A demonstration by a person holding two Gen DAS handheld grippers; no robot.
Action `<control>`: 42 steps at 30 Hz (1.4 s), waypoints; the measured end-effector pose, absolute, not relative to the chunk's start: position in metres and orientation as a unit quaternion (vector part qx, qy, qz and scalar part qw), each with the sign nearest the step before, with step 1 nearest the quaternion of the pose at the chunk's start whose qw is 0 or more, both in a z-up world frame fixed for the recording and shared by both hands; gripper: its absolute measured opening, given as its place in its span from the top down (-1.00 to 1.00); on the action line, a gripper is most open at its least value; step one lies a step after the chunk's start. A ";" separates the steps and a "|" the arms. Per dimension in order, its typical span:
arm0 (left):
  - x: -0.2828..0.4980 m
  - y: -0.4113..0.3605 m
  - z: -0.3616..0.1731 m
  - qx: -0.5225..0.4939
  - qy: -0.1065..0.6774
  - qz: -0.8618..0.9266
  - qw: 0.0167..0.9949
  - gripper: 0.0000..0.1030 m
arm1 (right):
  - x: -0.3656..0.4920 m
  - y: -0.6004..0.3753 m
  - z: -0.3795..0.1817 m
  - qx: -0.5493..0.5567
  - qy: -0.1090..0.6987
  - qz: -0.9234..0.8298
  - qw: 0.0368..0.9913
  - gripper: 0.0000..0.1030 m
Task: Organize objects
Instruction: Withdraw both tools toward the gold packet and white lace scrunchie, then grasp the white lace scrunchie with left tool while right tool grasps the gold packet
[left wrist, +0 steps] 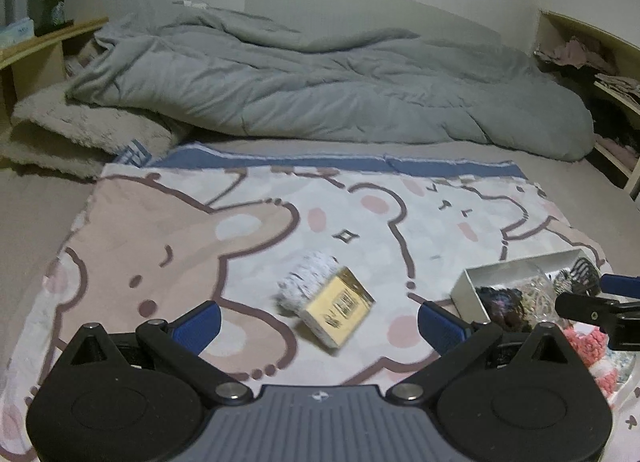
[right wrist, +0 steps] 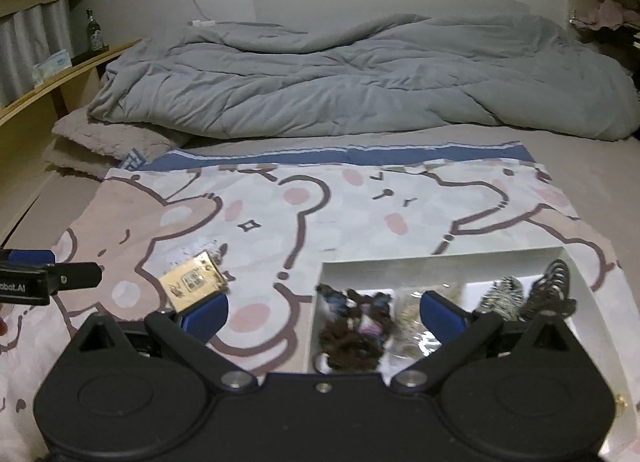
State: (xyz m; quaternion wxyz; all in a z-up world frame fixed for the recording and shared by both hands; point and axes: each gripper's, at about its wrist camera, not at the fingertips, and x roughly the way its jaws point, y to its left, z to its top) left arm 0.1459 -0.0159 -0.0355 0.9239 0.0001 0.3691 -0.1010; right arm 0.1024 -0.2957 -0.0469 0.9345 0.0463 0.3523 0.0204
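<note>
A small gold-and-cream box (left wrist: 338, 308) lies tilted on the bear-print blanket (left wrist: 168, 246), against a white speckled fluffy hair tie (left wrist: 306, 280). My left gripper (left wrist: 318, 322) is open and empty just in front of them. The box (right wrist: 192, 282) also shows in the right wrist view. A white tray (right wrist: 440, 262) holds dark scrunchies (right wrist: 352, 326), a clear bag (right wrist: 412, 322) and hair claws (right wrist: 548, 290). My right gripper (right wrist: 324, 312) is open and empty over the tray's left part. The tray (left wrist: 468, 286) shows at the right in the left wrist view.
A crumpled grey duvet (left wrist: 320, 86) lies across the far bed. A folded fuzzy blanket (left wrist: 80, 130) sits at the left. Wooden shelves (left wrist: 32, 50) with a bottle (left wrist: 54, 6) stand at the left. Pink fluffy items (left wrist: 592, 346) lie near the tray.
</note>
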 end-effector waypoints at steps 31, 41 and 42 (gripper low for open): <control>0.255 0.046 -0.087 0.083 0.339 -0.215 0.912 -0.34 | 0.189 -0.232 -0.110 0.261 0.431 0.010 0.864 -0.84; 0.291 0.044 -0.133 0.078 0.374 -0.277 0.881 -0.17 | 0.231 -0.213 -0.162 0.341 0.453 0.005 0.824 -0.60; 0.295 0.044 -0.136 0.068 0.378 -0.282 0.879 -0.17 | 0.235 -0.210 -0.168 0.348 0.454 0.007 0.820 -0.60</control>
